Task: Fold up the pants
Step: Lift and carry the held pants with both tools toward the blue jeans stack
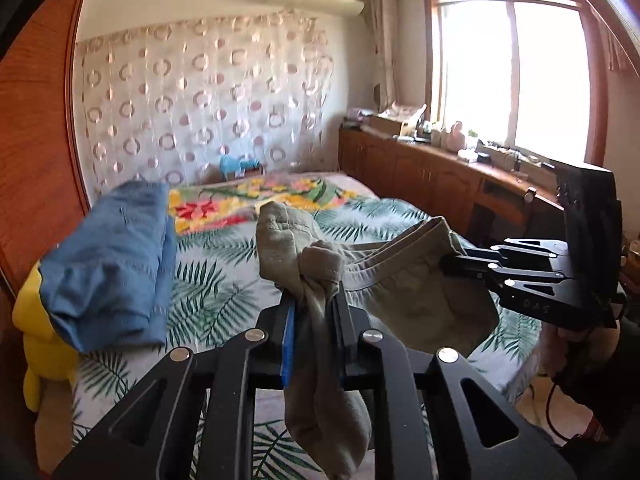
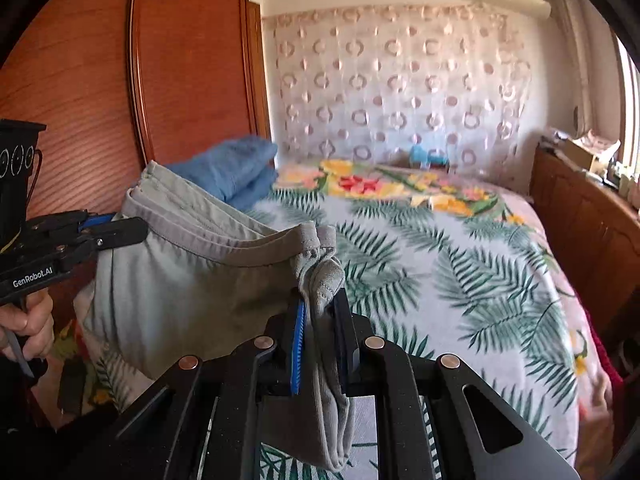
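Grey-green pants (image 1: 420, 284) hang in the air above the bed, stretched by the waistband between my two grippers. My left gripper (image 1: 314, 300) is shut on a bunched corner of the waistband, and loose cloth dangles down between its fingers. In the left wrist view my right gripper (image 1: 450, 266) comes in from the right, clamped on the other end of the band. The right wrist view shows the pants (image 2: 180, 280) as a sagging pouch, with my right gripper (image 2: 320, 312) shut on its corner and my left gripper (image 2: 136, 230) shut on the far corner at the left.
The bed (image 1: 224, 264) has a palm-leaf cover, and a flowered blanket (image 2: 384, 184) lies at its head. Folded blue cloth (image 1: 116, 260) rests on a yellow pillow (image 1: 44, 340) at the left. Wooden cabinets (image 1: 432, 172) run along the right under a window. A wooden wardrobe (image 2: 160, 60) stands at the left.
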